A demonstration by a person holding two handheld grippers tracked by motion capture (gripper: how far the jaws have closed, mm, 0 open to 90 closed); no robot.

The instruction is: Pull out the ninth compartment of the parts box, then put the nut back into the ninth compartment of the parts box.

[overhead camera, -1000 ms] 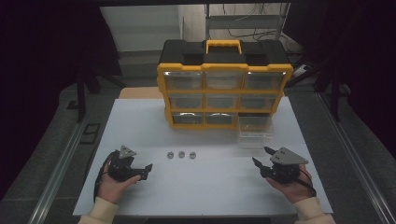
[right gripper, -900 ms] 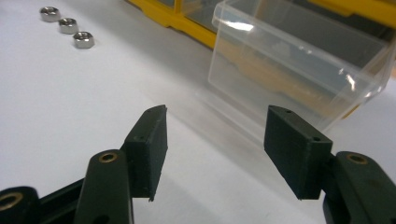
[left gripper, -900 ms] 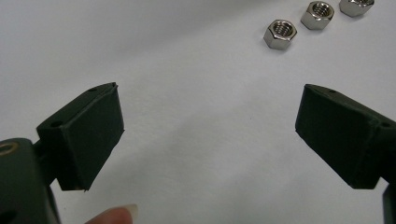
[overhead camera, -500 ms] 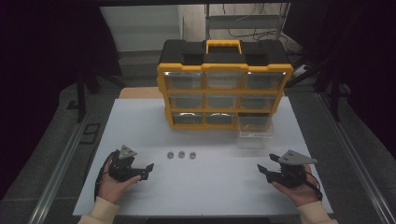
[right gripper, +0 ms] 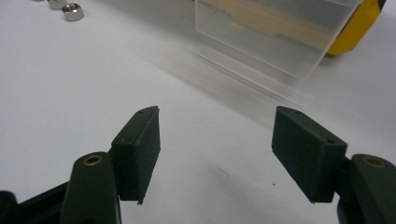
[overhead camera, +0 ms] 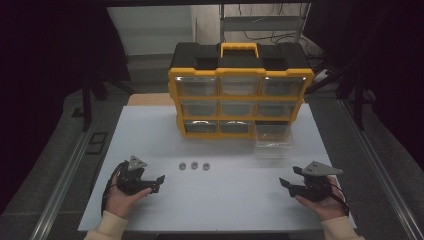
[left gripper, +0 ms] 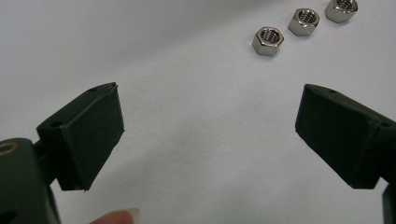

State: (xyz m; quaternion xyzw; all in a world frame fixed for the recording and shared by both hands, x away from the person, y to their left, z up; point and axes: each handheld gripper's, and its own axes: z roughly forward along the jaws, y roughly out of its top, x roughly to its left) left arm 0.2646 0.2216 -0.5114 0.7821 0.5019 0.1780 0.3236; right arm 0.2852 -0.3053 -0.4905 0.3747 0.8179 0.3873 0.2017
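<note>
A: Which step? Three nuts point(overhead camera: 194, 165) lie on the surface in front of the yellow organizer point(overhead camera: 240, 95).

B: Approach. Both left gripper point(overhead camera: 156, 181) and right gripper point(overhead camera: 288, 184) fingers are spread, empty; the right's have just been opening. Next, reach a nut

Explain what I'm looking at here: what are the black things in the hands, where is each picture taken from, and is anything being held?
A person sits at a white table and holds a two-jaw tool in each hand. The high view looks down from above: the left claw and the right claw rest near the table's front edge. The other two pictures come from cameras riding on those tools, looking along their black jaws. Three nuts lie in a row nearer the left claw. Behind stands a yellow organizer with clear drawers; one drawer is out, on the table in front of it. Both claws are open and hold nothing; the right one has just been opening.
</note>
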